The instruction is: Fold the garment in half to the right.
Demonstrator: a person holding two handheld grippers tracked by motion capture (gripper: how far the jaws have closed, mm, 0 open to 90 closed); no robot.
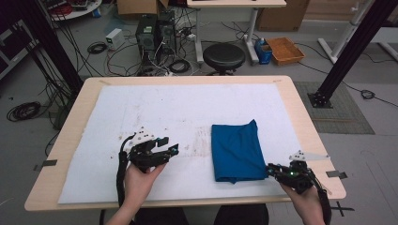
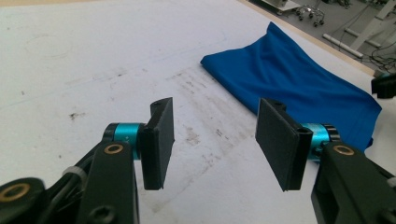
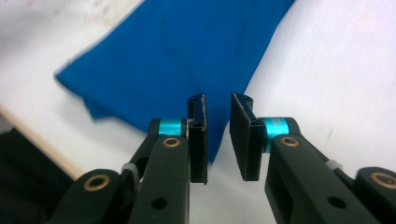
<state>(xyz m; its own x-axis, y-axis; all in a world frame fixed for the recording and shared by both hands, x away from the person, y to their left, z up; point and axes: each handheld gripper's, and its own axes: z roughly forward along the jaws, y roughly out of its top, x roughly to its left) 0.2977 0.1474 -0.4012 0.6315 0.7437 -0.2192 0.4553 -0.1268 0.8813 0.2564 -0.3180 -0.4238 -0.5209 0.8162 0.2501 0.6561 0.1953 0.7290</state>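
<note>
A folded blue cloth (image 1: pixel 237 152) lies on the white mat (image 1: pixel 141 108), right of centre. My right gripper (image 1: pixel 271 169) is at the cloth's near right corner. In the right gripper view its jaws (image 3: pixel 218 100) stand a narrow gap apart, open, with the tip of the blue cloth (image 3: pixel 187 56) lying between them. My left gripper (image 1: pixel 172 149) hovers left of the cloth, pointing toward it. In the left gripper view its jaws (image 2: pixel 217 105) are wide open over the bare, stained mat, the blue cloth (image 2: pixel 299 79) lies beyond them, and the right gripper (image 2: pixel 385 86) shows at the far right edge.
The mat covers most of a wooden table (image 1: pixel 300 117). Behind the table stand a black stool (image 1: pixel 224 56), computer towers (image 1: pixel 148 30) with loose cables, and an orange crate (image 1: pixel 285 50). A black frame post (image 1: pixel 347 51) rises at the right.
</note>
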